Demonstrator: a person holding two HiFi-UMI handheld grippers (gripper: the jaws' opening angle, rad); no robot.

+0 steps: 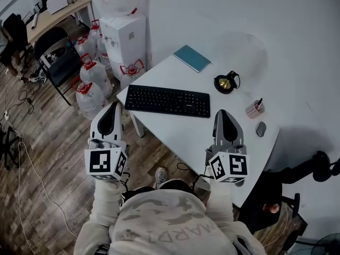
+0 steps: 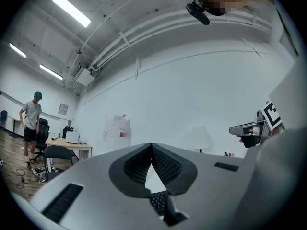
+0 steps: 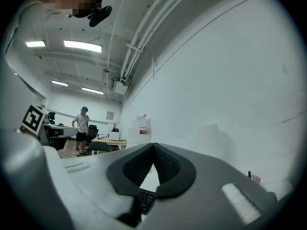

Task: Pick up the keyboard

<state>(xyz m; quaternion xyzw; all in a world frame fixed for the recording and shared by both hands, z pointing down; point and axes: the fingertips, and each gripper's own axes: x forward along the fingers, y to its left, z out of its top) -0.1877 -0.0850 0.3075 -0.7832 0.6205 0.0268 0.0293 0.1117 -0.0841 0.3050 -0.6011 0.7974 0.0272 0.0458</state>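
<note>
A black keyboard lies flat on the white table, near its left end. My left gripper is shut and empty, hanging just off the table's left corner, a little short of the keyboard's left end. My right gripper is shut and empty over the table, just in front of the keyboard's right end. In the left gripper view the jaw tips meet, and a strip of keyboard keys shows below them. The right gripper view shows the same closed tips with keyboard keys under them.
On the table lie a teal notebook, a black-and-gold round object, a small pen cup and a mouse. Water jugs and a white box stand left of the table. A person stands far off.
</note>
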